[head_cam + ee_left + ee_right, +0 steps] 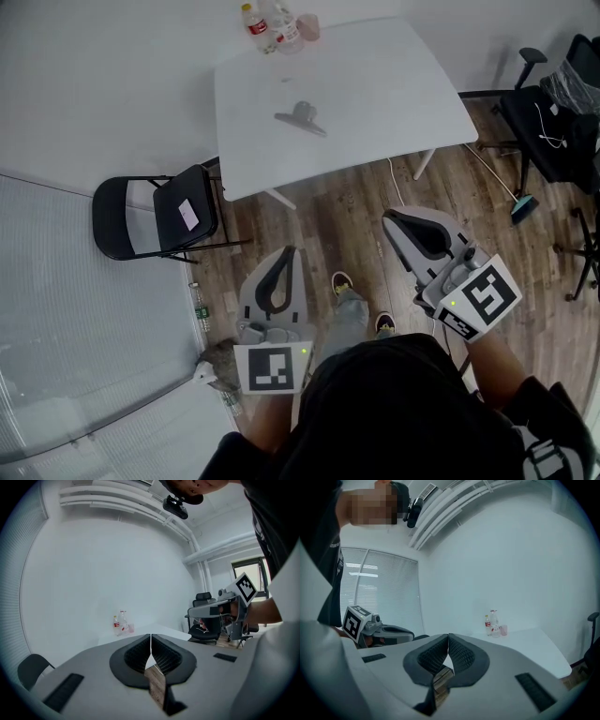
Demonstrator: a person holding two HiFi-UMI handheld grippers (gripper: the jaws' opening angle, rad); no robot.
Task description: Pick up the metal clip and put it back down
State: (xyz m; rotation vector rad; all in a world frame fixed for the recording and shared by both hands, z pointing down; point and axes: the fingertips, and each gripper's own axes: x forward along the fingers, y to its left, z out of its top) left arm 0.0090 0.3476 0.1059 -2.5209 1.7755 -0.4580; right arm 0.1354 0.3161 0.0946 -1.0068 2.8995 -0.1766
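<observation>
The metal clip point(301, 117) lies on the white table point(394, 94), near its middle, seen only in the head view. Both grippers hang over the wooden floor, short of the table's near edge and well apart from the clip. My left gripper point(290, 252) is shut with nothing between its jaws, and its tips meet in its own view point(151, 638). My right gripper point(391, 218) is also shut and empty point(448, 637). In both gripper views the jaws hide the clip.
Two bottles point(266, 25) and a pink cup point(308, 26) stand at the table's far edge. A black folding chair point(155, 217) stands left of the table. An office chair point(555, 127) and a broom point(521, 205) are at the right. The person's feet point(343, 284) are on the floor between the grippers.
</observation>
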